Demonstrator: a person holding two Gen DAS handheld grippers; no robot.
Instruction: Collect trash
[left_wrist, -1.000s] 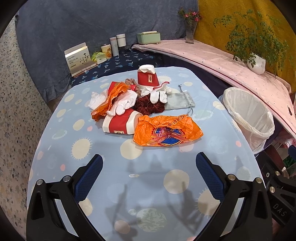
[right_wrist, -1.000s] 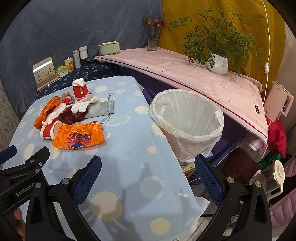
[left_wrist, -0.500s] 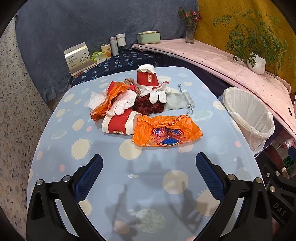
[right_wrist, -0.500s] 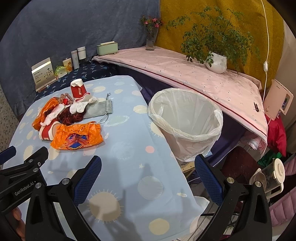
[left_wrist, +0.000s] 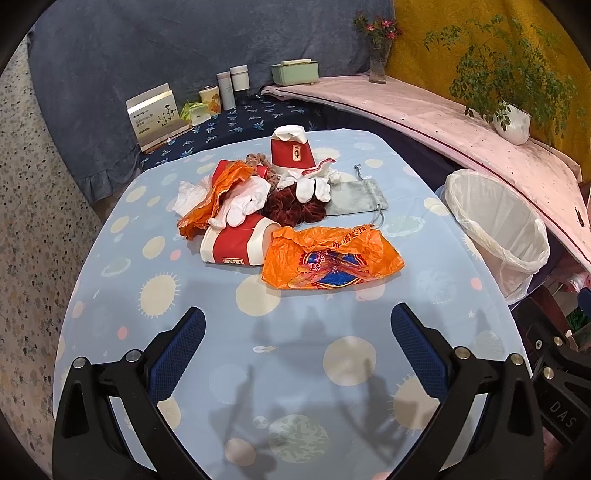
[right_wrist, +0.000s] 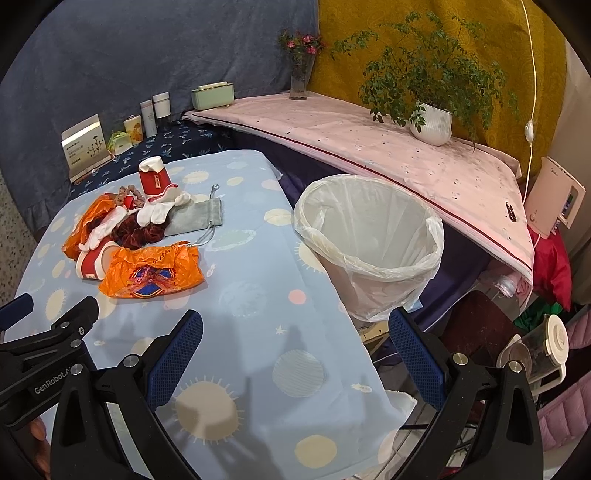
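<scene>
A pile of trash lies on the blue dotted tablecloth (left_wrist: 295, 369): an orange plastic bag (left_wrist: 330, 258), a red-and-white paper cup on its side (left_wrist: 236, 245), an upright red cup turned upside down (left_wrist: 292, 153), white gloves (left_wrist: 245, 201), a dark red scrunchie (left_wrist: 291, 210) and a grey pouch (left_wrist: 354, 197). A white bin with a plastic liner (right_wrist: 373, 243) stands at the table's right edge. My left gripper (left_wrist: 297, 330) is open and empty, short of the orange bag. My right gripper (right_wrist: 295, 332) is open and empty, between the pile (right_wrist: 147, 236) and the bin.
A pink-covered shelf (right_wrist: 369, 140) runs behind the bin with a potted plant (right_wrist: 430, 123) and a flower vase (right_wrist: 299, 79). Boxes and jars (left_wrist: 221, 96) stand on a dark blue surface behind the table. A blender jug (right_wrist: 539, 350) and clutter sit low right.
Both grippers have shifted only slightly; the pile sits a touch lower in the left wrist view and the right wrist view has drifted a little. Nothing was taken hold of.
</scene>
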